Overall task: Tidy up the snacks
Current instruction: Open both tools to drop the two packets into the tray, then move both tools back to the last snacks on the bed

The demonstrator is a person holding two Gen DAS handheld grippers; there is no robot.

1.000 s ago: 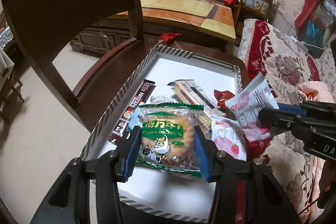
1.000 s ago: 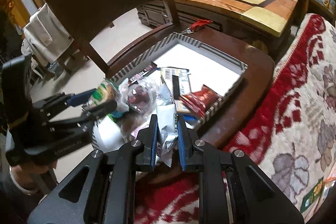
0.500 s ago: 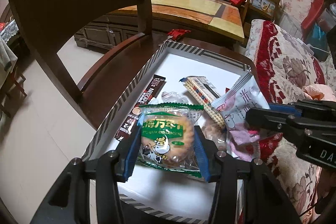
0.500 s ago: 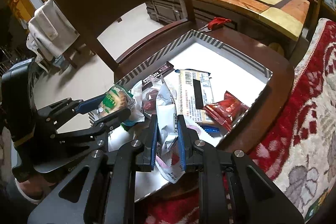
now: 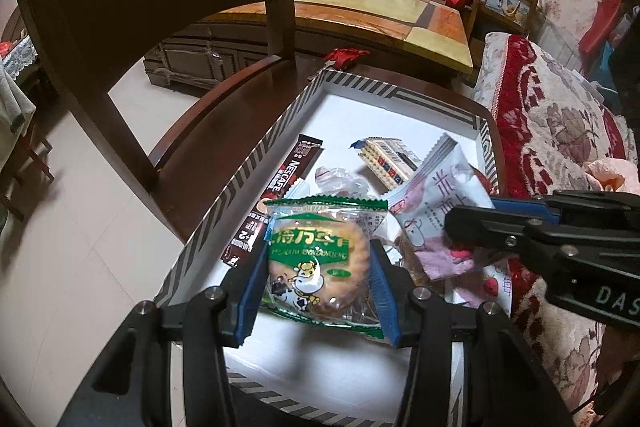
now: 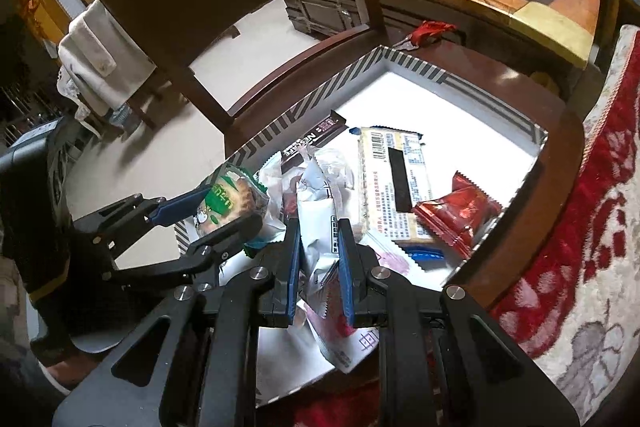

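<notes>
My left gripper [image 5: 318,285] is shut on a green-wrapped round biscuit pack [image 5: 320,259] and holds it above the near end of a white tray with a striped rim [image 5: 280,131]. My right gripper [image 6: 320,263] is shut on a white and pink snack packet [image 6: 320,223], held over the tray's near right side; the packet also shows in the left wrist view [image 5: 440,203]. In the tray lie a Nescafe stick [image 5: 280,195], a wafer pack [image 6: 394,183], a red packet [image 6: 460,215] and a clear-wrapped sweet [image 5: 340,179].
The tray rests on the seat of a dark wooden chair [image 5: 224,115], whose back rises at the left. A red floral sofa cover [image 5: 560,131] lies to the right. A long wooden table [image 5: 360,11] stands beyond. A red scrap [image 5: 346,55] lies by the tray's far corner.
My right gripper has carried the white and pink packet leftward over the tray, closer to my left gripper. My left gripper keeps the biscuit pack and has shifted a little forward.
</notes>
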